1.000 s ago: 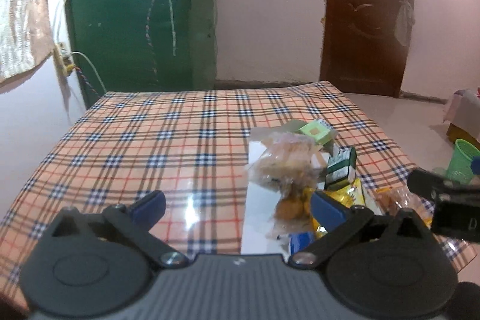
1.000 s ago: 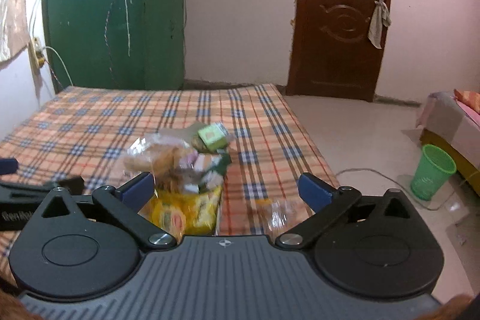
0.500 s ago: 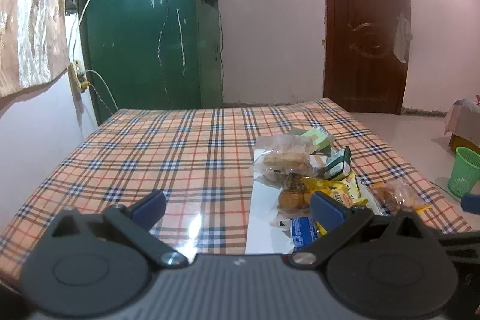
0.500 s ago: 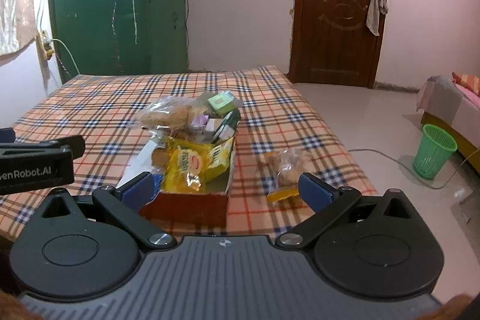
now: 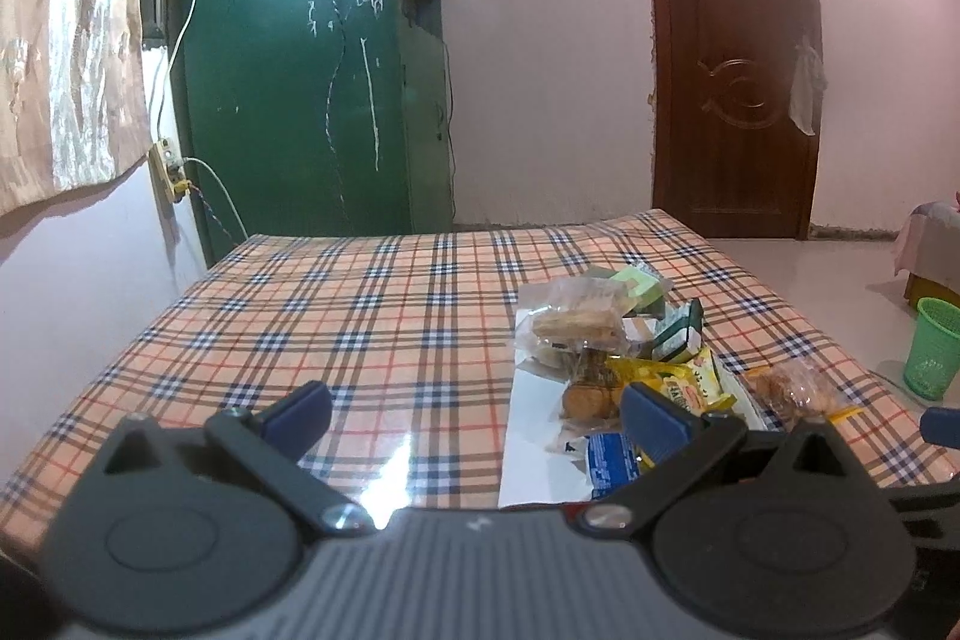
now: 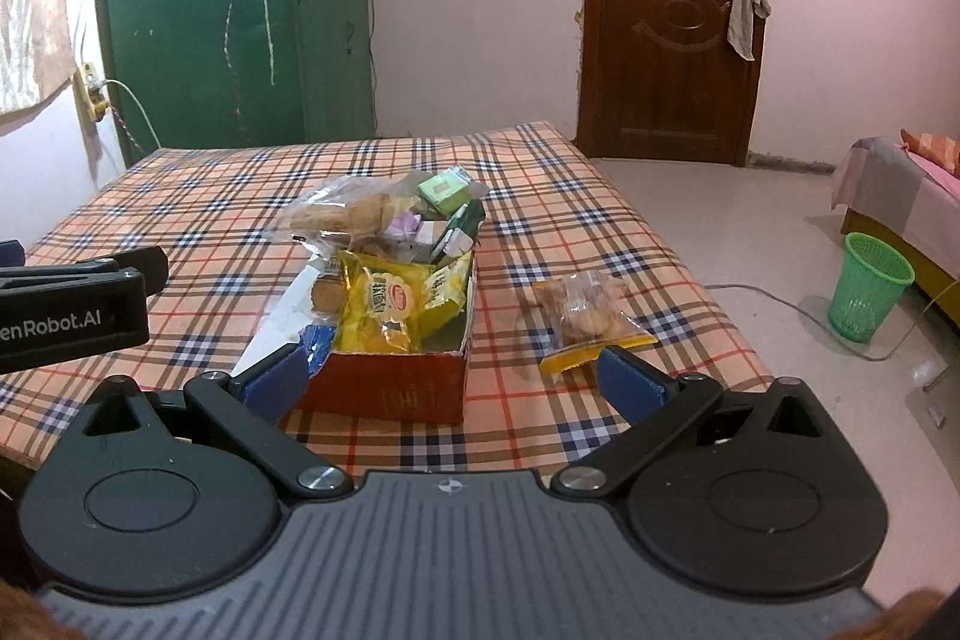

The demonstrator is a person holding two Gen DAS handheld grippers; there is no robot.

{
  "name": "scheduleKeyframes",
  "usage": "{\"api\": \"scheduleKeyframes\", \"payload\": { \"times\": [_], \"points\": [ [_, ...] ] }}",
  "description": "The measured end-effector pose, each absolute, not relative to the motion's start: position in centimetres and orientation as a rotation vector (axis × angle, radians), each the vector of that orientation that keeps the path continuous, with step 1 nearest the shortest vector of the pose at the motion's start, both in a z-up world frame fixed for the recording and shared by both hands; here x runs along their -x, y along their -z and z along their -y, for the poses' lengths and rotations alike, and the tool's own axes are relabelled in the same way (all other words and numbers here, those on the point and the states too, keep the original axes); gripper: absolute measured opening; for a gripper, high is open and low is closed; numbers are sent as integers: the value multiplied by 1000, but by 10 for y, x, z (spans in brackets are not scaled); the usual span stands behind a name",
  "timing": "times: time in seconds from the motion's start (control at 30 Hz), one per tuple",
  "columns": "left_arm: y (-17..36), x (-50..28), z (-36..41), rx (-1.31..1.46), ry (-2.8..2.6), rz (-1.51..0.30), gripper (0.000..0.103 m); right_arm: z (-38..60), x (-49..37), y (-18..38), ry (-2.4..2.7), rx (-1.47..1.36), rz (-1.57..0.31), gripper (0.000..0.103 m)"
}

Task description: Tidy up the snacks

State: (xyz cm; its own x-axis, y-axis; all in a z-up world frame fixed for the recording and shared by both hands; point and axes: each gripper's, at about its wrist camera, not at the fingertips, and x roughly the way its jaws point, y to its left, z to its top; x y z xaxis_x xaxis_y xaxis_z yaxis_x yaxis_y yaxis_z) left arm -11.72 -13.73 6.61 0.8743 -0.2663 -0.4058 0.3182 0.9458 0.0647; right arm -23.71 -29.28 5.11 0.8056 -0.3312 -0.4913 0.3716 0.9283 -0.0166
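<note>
A red cardboard box [image 6: 390, 388] stands on the plaid table [image 6: 198, 202], heaped with snacks: yellow packets [image 6: 390, 304], a clear bag of biscuits [image 6: 342, 214], a green carton [image 6: 444, 187]. It also shows in the left wrist view [image 5: 612, 370]. A clear bag of cookies [image 6: 585, 310] lies on the table to the right of the box, also in the left wrist view [image 5: 792, 388]. My right gripper [image 6: 450, 382] is open and empty, just in front of the box. My left gripper [image 5: 474, 415] is open and empty, left of the box.
A green plastic basket [image 6: 867, 286] stands on the floor to the right, with a bed [image 6: 900, 178] behind it. A brown door [image 6: 672, 10] and a green door [image 5: 300, 58] are at the back. The table's right edge drops to the floor.
Both grippers have pulled back and tilted up, so the box and table look farther away. Both stayed open. The snacks have not moved.
</note>
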Motion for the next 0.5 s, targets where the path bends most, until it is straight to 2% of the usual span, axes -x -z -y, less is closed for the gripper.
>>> {"api": "scheduleKeyframes", "payload": {
  "times": [0.5],
  "points": [
    [-67, 119, 142, -169, 306, -406, 102, 290, 237, -51, 370, -67, -513, 103]
  ]
}}
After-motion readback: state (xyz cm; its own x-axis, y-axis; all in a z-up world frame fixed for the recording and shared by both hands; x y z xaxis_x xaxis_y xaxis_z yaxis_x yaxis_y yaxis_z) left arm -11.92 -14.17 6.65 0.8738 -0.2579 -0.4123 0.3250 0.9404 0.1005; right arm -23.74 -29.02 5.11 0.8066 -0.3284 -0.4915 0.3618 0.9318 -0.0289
